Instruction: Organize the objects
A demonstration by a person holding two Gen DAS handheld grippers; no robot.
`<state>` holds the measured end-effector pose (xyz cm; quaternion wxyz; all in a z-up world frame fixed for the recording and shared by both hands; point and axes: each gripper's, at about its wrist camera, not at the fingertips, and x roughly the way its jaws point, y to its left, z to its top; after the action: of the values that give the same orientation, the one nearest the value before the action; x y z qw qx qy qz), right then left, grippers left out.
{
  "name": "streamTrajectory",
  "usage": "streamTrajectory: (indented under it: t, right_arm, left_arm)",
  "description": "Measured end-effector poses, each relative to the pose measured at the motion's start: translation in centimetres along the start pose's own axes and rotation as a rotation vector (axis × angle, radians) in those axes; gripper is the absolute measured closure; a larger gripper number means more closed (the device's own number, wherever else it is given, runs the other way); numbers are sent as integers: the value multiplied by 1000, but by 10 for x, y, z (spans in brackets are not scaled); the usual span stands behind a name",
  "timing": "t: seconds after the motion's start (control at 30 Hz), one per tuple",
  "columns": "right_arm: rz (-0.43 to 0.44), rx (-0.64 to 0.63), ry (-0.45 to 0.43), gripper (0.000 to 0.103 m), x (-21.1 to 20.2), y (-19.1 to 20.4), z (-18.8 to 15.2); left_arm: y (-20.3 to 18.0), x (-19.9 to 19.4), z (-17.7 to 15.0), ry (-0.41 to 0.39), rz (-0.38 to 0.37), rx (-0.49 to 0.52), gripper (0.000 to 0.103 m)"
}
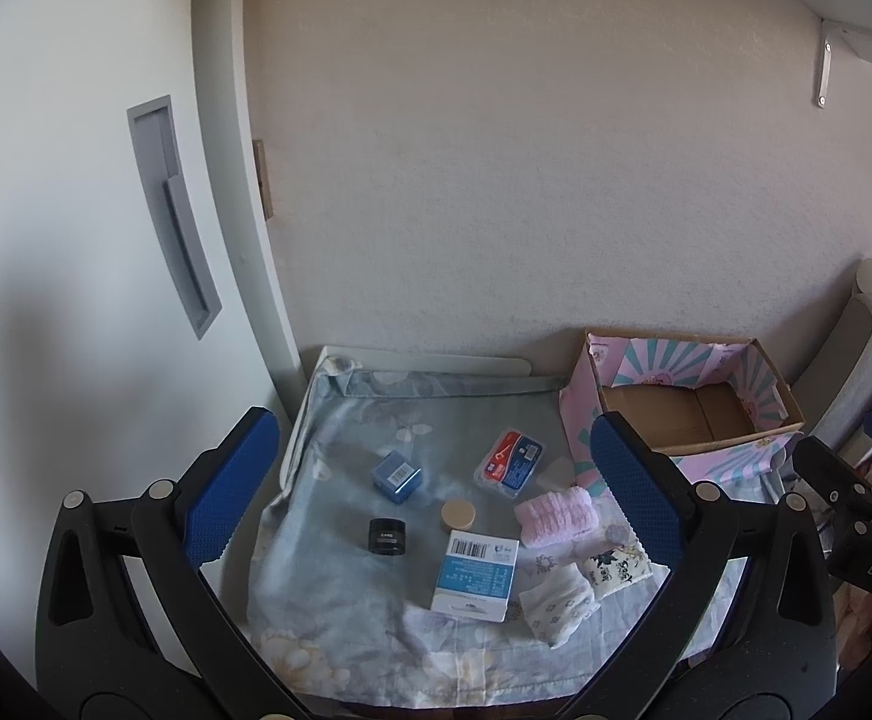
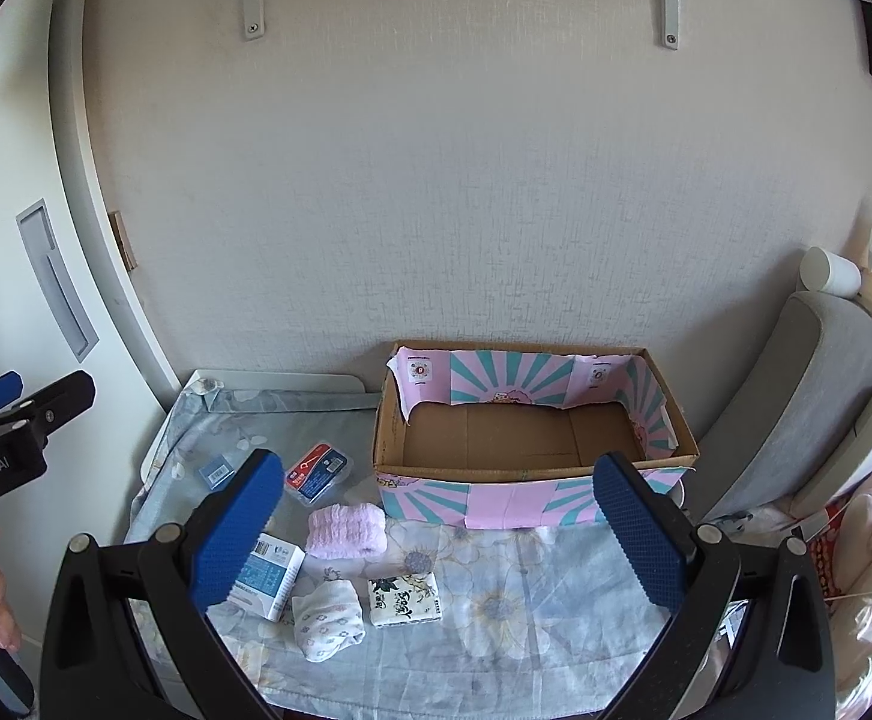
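Blue-grey floral cloth [image 1: 327, 588] covers the surface on which the loose items are scattered, with nothing yet in the box. From left to right are seen: a black jar [image 1: 386, 536]; a blue carton [image 1: 398, 476]; a beige lid [image 1: 458, 515]; a white-and-blue carton [image 1: 475, 576] lying flat; a red-and-blue pack [image 1: 508, 461]; a pink roll [image 1: 556, 518]; a white printed roll [image 1: 559, 600]; and a tissue pack [image 2: 404, 599]. The box [image 2: 532, 498], an open cardboard one papered in pink and teal, stands at the right, against the wall, just beside the pink roll.

The left gripper [image 1: 432, 480] and the right gripper [image 2: 439, 528] are both held above the cloth with jaws spread wide and nothing between them.

The two rolls and the tissue pack are judged soft and light, so they would yield under pressure and are best taken across the middle. The cartons are judged stiff but crushable and are best gripped across their narrow sides. The jar is judged hard, smooth and possibly slippery, and a grasp across its diameter is suggested. The flat pack and the lid lie low, and a grip at the edges would be needed.
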<state>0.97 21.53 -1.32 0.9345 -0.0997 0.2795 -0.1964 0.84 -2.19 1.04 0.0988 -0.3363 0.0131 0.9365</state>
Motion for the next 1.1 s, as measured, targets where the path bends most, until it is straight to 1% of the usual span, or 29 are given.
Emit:
streamTrajectory:
  t: [0.07,0.1,0.33,0.47,0.57,0.77,0.8,0.93,1.0,1.1]
  right_arm:
    - [-11,7,2,0,-1,0,0]
    - [-90,57,29,0,-1,1,-1]
    - [-90,65,49,0,-2,-1,1]
    - [-98,76,90,0,4,-6,2]
    - [-85,84,125,0,13,-14,0]
    - [-72,113,214,0,40,-25,-13]
    - [-68,116,228,0,44,-26,-16]
    - [-52,137,294,0,67,-31,-33]
    - [-48,145,322,0,76,-32,-41]
    - [-41,147,372,0,93,-32,-56]
  left_arm:
    - [1,0,0,1,-3,-1,0]
    - [1,0,0,3,-3,-2,0]
    - [5,4,-3,36,-27,-4,0]
    - [6,12,-8,74,-23,7,0]
    - [7,20,-16,105,-9,13,0]
    - [12,43,-40,190,-10,16,0]
    - [13,47,-45,206,-37,37,0]
    - [9,67,-66,267,-52,45,0]
    - [5,79,-77,302,-78,101,0]
    - [1,98,-93,357,-88,103,0]
